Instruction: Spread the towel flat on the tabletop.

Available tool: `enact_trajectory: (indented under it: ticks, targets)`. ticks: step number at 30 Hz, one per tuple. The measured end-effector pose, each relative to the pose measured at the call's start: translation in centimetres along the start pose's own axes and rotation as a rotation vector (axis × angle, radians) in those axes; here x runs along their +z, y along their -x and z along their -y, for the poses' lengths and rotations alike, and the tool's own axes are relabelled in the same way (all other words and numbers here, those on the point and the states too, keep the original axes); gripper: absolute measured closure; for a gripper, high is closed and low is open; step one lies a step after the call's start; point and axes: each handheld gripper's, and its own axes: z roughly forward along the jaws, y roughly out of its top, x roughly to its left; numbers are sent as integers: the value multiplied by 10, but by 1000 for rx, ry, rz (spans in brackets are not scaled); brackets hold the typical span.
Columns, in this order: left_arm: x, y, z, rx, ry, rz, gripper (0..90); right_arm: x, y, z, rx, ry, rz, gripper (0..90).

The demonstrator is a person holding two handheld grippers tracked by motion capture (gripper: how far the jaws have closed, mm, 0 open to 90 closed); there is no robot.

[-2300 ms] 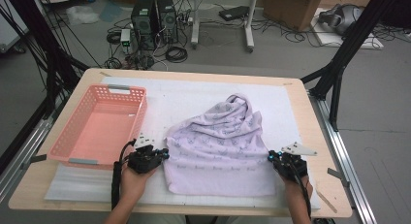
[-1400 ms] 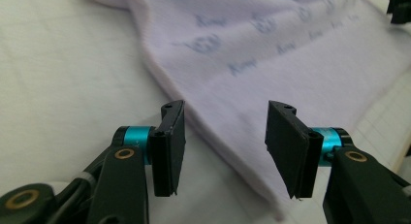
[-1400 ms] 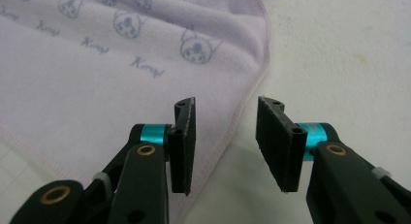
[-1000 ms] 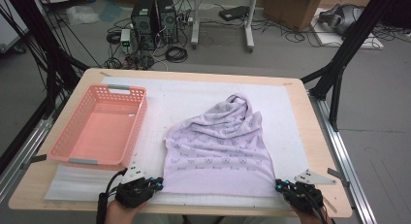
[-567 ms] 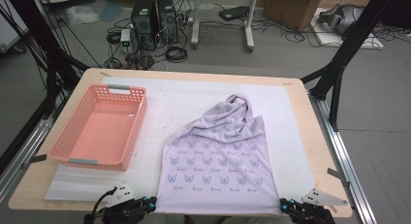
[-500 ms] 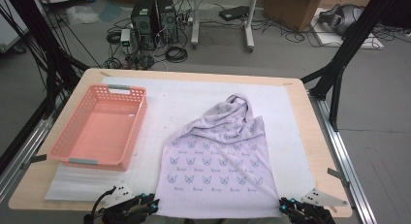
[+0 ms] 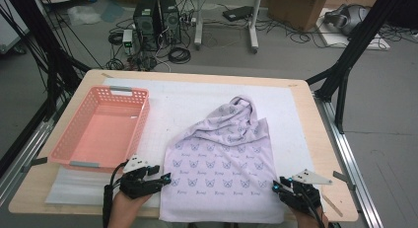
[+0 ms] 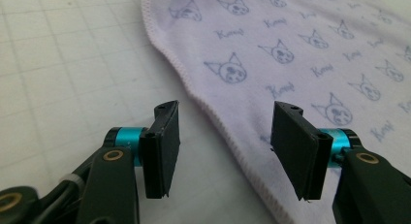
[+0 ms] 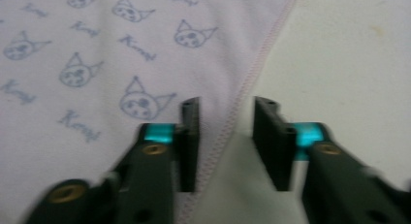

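L gripper (image 7: 166, 178) just opened wide, R gripper (image 7: 277, 184) stood narrowly apart, both holding nothing, over cloth (image 7: 224, 159) hems at table (image 7: 315, 134) front edge.

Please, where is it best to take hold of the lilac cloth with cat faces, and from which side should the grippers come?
Probably the two stitched side edges near the corners closest to the person. The lilac cloth lies flat there, while its far end is bunched. The left gripper could come in level from the left edge, the right gripper from the right edge, each hem between open jaws.
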Motion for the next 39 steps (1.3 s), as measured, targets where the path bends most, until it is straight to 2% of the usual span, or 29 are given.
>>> enact_trajectory:
  ticks: [1, 2, 3, 7, 13, 15, 16, 17, 18, 19, 21, 23, 27, 30, 32, 34, 35, 36, 37, 39]
  targets:
    - [0, 4, 1, 37, -6, -20, 535, -1, -1, 0, -4, -4, -27, 869]
    - [-1, 9, 3, 80, -14, -33, 717, -2, -4, 1, -21, -6, -25, 872]
    - [-2, 11, 4, 83, -23, -13, 876, -4, -6, 2, -32, -12, -23, 876]
    - [-16, 15, 13, 63, -32, 8, 879, -15, -6, 9, -36, -28, -50, 881]
    - [-46, 23, 33, 71, -49, 60, 879, -39, -8, 23, -57, -47, -92, 882]
    - [-51, 26, 35, 89, -54, 71, 878, -45, -12, 28, -67, -64, -115, 882]
    - [-52, 26, 36, 80, -44, 79, 869, -46, -13, 30, -59, -83, -139, 874]
    - [-51, 25, 35, 67, -37, 85, 805, -47, -14, 31, -60, -88, -156, 852]
    - [-49, 22, 33, 45, -26, 89, 685, -48, -14, 32, -62, -75, -148, 781]
    - [-47, 20, 30, 27, -8, 89, 622, -48, -14, 30, -54, -58, -144, 725]
    - [-41, 16, 22, -2, 30, 78, 549, -47, -11, 24, -23, -1, -136, 665]
    - [-34, 13, 14, -10, 50, 70, 488, -43, -10, 16, -14, 38, -110, 630]
    - [-15, 5, 0, -17, 45, 46, 470, -26, -7, 2, 1, 56, -39, 576]
    - [2, 1, -8, -38, 11, 57, 454, -10, -2, -6, 9, 40, 12, 553]
    - [11, 2, -10, -29, -11, 61, 451, -1, 1, -10, 18, 29, 26, 555]
    - [17, 7, -11, 7, -14, 52, 462, 7, 3, -11, 19, 6, 28, 615]
    - [19, 9, -12, 36, -22, 37, 526, 11, 3, -11, 13, -10, 20, 647]
    - [18, 12, -11, 58, -26, 9, 648, 11, 2, -10, 7, 5, 17, 789]
    - [17, 12, -10, 60, -29, 15, 814, 11, 2, -9, 7, 6, -25, 865]
    - [13, 13, -7, 60, -33, 19, 844, 9, -3, -8, -24, -2, -14, 877]
